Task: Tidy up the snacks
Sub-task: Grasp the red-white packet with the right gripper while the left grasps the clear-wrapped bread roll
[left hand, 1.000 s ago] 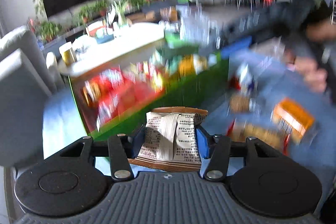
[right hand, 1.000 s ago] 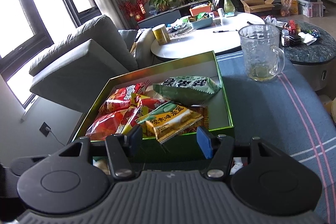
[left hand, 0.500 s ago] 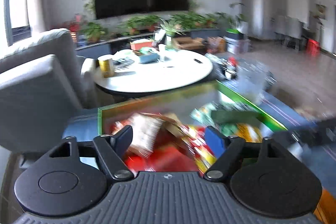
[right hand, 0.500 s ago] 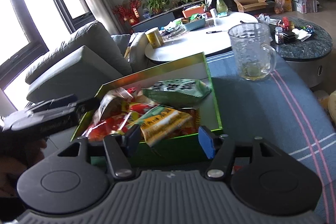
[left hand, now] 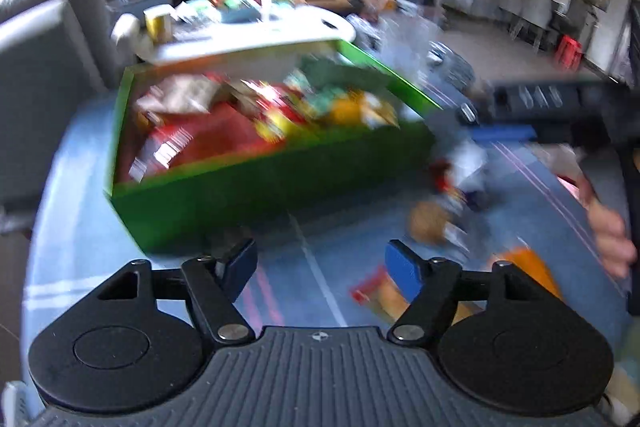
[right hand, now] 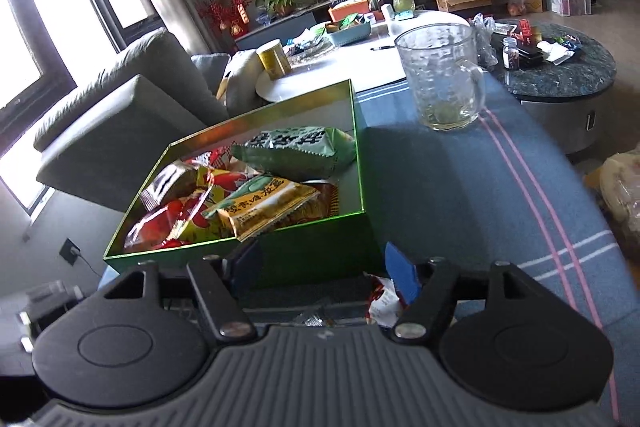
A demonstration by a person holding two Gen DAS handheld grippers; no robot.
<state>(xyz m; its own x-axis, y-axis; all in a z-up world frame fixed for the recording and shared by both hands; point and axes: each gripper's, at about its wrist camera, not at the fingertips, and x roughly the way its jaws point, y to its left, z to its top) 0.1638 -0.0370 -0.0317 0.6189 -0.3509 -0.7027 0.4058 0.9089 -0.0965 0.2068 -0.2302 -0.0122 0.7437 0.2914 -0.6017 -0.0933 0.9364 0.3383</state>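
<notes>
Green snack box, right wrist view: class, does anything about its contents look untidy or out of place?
Yes. In the green box, the orange packet juts over the near rim, and the packets are heaped to one side, not in rows.

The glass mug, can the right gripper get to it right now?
Probably yes. The right gripper is open and empty, and the glass mug stands upright on bare blue cloth beside the green box. Going past the box's right side, nothing seems to block the way.

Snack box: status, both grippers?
Left gripper open, empty, short of the green box. Right gripper open, empty, over loose wrappers. Box holds several snack packs; more snacks lie loose on the blue cloth.
</notes>
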